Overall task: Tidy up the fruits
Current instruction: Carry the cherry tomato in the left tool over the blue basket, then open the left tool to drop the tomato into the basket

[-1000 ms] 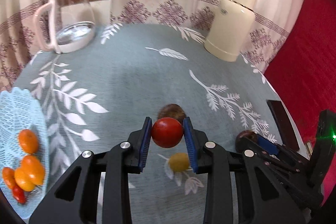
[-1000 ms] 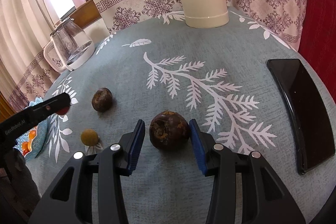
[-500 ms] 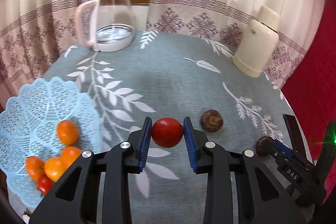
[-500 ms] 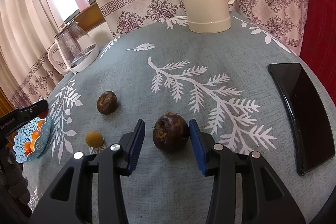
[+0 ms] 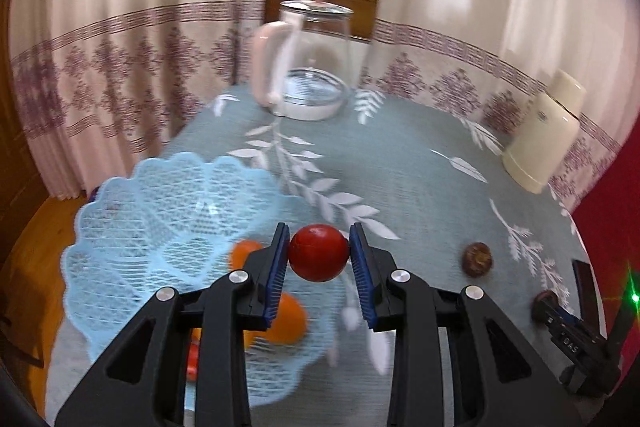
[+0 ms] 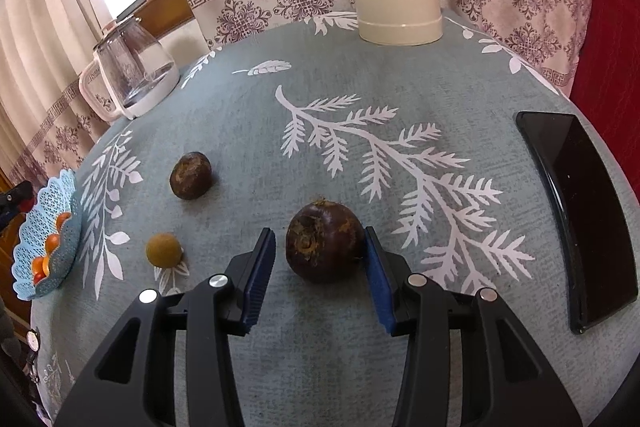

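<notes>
In the left wrist view, the left gripper [image 5: 319, 253] occupied the lower centre of the frame, its jaws clamped on a red fruit [image 5: 319, 252] raised above the table. Directly below and to the left lay the blue mesh basket [image 5: 132, 227], holding orange fruits [image 5: 286, 323] partly hidden behind the fingers. At the right, a small brown fruit [image 5: 477, 259] sat on the grey-green tablecloth [image 5: 400, 179]. Farther back stood a glass kettle [image 5: 308, 67] at upper centre and a cream thermos [image 5: 546, 143] at upper right.

In the right wrist view, the right gripper [image 6: 320, 251] sat at lower centre, jaws spread around a large dark fruit [image 6: 324, 241] resting on the cloth; the right pad touched or nearly touched it, the left pad stood clear. A yellowish fruit [image 6: 164, 249] lay at lower left, with another brown fruit [image 6: 191, 175] beyond it. The basket appeared at the far left edge. A black phone [image 6: 580, 211] lay along the right side.
</notes>
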Demonstrator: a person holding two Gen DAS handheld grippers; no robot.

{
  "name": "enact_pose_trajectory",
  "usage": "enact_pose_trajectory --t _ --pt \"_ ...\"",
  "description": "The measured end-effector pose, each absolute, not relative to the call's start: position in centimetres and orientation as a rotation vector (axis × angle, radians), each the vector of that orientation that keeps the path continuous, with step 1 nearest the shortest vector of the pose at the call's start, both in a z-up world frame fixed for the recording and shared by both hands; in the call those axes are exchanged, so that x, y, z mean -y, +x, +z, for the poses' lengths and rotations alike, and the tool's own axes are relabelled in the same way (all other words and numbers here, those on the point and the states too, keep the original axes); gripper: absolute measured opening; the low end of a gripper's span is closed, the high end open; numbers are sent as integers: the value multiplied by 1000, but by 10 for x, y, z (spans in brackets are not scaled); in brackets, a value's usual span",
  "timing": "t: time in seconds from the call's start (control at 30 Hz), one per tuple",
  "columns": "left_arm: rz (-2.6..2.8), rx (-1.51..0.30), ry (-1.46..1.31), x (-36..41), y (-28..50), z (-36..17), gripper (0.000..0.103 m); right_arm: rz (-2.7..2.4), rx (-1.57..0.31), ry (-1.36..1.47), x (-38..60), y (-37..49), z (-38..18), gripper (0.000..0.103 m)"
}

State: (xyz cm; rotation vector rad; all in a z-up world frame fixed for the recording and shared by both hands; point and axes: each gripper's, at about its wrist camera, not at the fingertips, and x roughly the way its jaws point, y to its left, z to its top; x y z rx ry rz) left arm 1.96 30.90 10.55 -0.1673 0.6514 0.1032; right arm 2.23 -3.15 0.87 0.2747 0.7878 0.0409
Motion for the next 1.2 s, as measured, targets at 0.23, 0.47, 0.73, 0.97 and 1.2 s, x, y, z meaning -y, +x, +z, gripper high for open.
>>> enact_pose_trajectory --t 0.23,0.47,0.73,0.97,1.2 --pt "198 -654 -191 -347 14 101 32 33 -794 261 30 23 8 45" --pt "269 -684 -225 -375 16 86 32 28 -798 254 29 24 7 45" --pt "311 -692 -266 -391 15 76 59 21 -798 244 28 24 7 45" --pt "339 -670 -294 -402 7 80 61 15 -800 234 27 24 7 45" --pt "348 -650 -271 -397 -3 83 69 10 -806 218 25 25 7 46"
